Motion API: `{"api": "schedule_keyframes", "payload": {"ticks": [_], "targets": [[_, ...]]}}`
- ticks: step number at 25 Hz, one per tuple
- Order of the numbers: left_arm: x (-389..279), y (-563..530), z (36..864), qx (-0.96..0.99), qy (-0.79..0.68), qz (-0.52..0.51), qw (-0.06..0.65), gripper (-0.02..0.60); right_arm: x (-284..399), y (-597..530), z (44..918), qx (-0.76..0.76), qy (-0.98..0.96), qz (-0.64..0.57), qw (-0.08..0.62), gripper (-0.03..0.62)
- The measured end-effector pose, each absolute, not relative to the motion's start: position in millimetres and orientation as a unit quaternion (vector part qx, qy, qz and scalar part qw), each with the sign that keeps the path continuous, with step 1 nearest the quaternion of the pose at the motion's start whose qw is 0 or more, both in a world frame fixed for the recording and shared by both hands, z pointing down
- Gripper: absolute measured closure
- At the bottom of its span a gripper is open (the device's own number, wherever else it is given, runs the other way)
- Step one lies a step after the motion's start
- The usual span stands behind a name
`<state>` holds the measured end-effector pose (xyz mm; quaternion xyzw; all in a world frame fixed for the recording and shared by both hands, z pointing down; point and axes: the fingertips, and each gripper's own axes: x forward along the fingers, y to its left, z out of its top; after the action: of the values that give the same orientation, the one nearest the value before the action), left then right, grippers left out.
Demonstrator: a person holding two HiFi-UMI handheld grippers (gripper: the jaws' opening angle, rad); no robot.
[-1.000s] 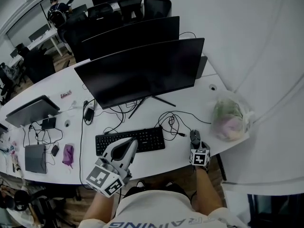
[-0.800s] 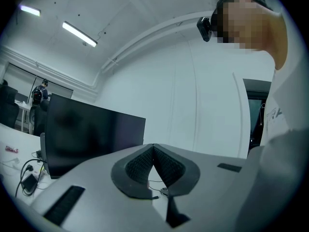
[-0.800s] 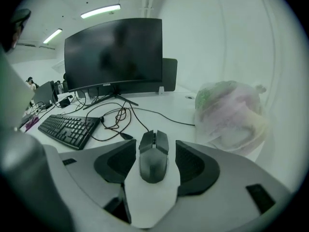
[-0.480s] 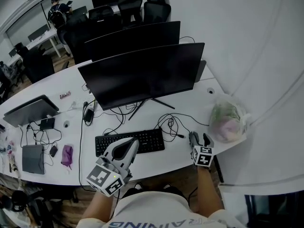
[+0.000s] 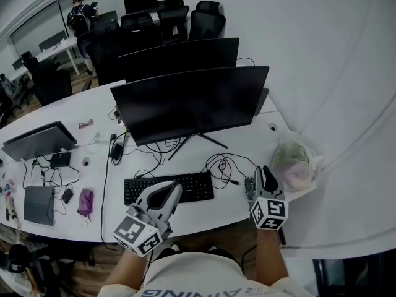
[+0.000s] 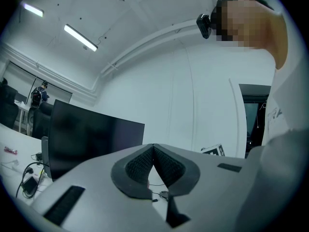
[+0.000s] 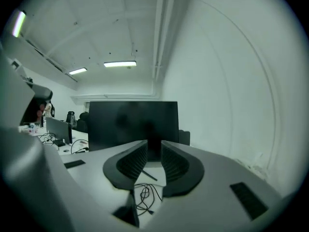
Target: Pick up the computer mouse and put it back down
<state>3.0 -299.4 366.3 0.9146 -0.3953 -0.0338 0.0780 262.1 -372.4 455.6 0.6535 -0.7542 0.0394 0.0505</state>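
Stretching across the head view, the white bench (image 5: 226, 204) carries a wide dark monitor (image 5: 192, 101) with a second screen (image 5: 179, 54) behind it. A closed laptop (image 5: 37, 142) lies at the far left. In front of the monitor lie a black keyboard (image 5: 168, 187), a crumpled clear bag (image 5: 294, 159) near the right end and a loose tangle of cable (image 5: 223, 164).

The computer mouse (image 5: 270, 177) shows only in this view, as a small, dark, rounded oval. It lies near the bench's right front edge, between the cable tangle and the bag and just beside the tip of the right tongs (image 5: 258, 187). From above I cannot tell whether it touches them.

The right gripper view looks level along the bench and leaves the mouse out. Its two ribbed black pads (image 7: 131, 161) stand apart and are closing. In the gap between them show only the monitor's foot and, lower down, loops of cable on the white top. So these tongs pinch nothing.

The left tongs (image 5: 175, 188) hang over the front edge by the keyboard. The left gripper view shows their pads (image 6: 142, 164) pressed together at the tips with nothing between them. It also shows something the head view cannot: the ceiling lights and, at its right, the person's white sleeve. Just past the tongs it catches a corner of the right tongs' marker cube (image 6: 212, 150).
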Motion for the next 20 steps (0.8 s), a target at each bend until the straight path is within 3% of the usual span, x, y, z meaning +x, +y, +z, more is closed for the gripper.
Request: {"api": "schedule_keyframes", "payload": {"ticks": [6, 20], "targets": [[-4.9, -293.8, 361.8, 0.914, -0.395, -0.045, 0.076, 0.577, 230.7, -346.4, 382.2, 0.626, -0.779, -0.023, 0.007, 0.549], [-16.0, -287.0, 353.9, 0.916, -0.392, -0.057, 0.069, 0.577, 186.7, -300.5, 328.3, 0.574, -0.816, -0.061, -0.007, 0.572]]}}
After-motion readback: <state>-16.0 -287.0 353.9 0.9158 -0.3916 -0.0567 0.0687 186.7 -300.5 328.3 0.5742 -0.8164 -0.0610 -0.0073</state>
